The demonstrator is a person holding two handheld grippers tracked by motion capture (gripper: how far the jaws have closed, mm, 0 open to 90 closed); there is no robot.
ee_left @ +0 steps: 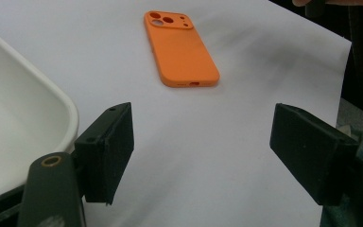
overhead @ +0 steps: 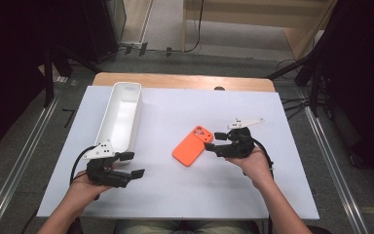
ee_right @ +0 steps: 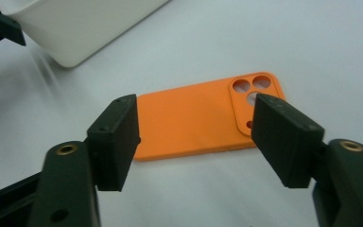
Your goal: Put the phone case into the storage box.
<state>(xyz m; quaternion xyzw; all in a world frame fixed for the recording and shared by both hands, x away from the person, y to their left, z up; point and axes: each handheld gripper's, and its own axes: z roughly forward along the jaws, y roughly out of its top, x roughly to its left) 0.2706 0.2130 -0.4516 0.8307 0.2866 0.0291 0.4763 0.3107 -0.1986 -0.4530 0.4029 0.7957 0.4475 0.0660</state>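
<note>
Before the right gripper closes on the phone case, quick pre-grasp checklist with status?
1. Right gripper open: ok, jaws spread.
2. Case between the jaws: cannot tell, it lies just beyond them.
3. Case flat on table, cutouts up: ok.
4. Left gripper out of the way: ok, open, near the bin's near end.
5. Bin clear of case: ok, apart.
</note>
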